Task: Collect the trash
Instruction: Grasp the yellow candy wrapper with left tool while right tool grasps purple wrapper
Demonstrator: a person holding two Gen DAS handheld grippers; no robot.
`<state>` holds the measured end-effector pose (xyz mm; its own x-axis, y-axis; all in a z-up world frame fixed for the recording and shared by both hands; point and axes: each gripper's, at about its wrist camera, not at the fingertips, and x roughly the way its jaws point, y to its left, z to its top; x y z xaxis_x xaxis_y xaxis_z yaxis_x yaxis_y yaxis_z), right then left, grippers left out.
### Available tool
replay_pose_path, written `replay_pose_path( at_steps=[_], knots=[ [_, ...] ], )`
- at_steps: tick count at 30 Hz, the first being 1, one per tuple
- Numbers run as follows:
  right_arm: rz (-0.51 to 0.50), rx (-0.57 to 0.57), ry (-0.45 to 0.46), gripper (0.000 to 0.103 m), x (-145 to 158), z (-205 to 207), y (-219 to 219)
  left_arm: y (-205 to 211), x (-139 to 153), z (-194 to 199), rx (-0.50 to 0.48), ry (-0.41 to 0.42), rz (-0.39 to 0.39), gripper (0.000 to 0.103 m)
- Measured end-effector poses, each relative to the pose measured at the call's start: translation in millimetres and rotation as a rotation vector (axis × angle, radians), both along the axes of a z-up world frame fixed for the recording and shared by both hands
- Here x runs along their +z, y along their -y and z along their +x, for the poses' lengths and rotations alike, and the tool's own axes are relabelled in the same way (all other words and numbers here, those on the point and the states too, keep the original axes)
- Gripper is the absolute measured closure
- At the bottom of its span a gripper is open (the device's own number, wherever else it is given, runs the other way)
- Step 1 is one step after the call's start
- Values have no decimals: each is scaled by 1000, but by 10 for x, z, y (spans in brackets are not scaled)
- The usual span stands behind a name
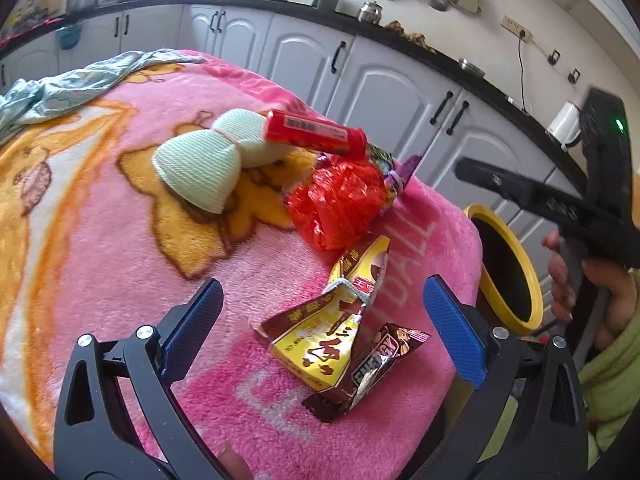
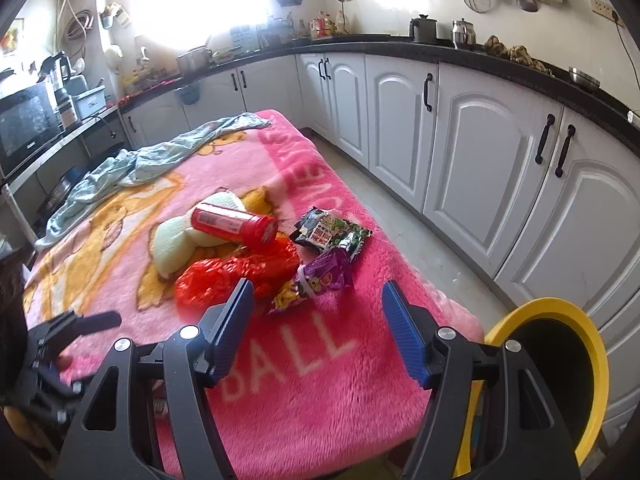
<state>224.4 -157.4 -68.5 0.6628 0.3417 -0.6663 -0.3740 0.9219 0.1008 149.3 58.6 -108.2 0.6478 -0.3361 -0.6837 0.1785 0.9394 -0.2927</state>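
Note:
Trash lies on a pink blanket (image 1: 100,264). My left gripper (image 1: 323,282) is open, and a yellow-brown wrapper (image 1: 316,344) and a brown ENERGY wrapper (image 1: 372,372) lie just beyond its blue pads, untouched. Farther off are crumpled red plastic (image 1: 336,204), a red tube (image 1: 316,134) and a pale green cloth bundle (image 1: 200,168). My right gripper (image 2: 318,283) is open too and holds nothing. It hovers in front of a purple wrapper (image 2: 324,276), near the red plastic (image 2: 240,272), a dark green snack packet (image 2: 332,232) and the red tube (image 2: 234,222).
A black bin with a yellow rim (image 2: 548,312) stands off the blanket's right edge, also seen as the bin (image 1: 480,216). A light blue cloth (image 2: 132,168) lies at the far end. White cabinets (image 2: 480,152) run along the right. A hand (image 1: 600,292) holds the right gripper.

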Motion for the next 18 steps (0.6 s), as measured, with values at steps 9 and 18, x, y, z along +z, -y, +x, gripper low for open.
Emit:
replay_pose_path(
  at_steps=[9, 18],
  knots=[
    [47, -27, -82, 51, -236, 449, -69, 104, -109, 83, -26, -26, 33, 18],
    [89, -46, -153, 70, -438, 687, -58, 106, -213, 157, -37, -64, 55, 31]
  ],
)
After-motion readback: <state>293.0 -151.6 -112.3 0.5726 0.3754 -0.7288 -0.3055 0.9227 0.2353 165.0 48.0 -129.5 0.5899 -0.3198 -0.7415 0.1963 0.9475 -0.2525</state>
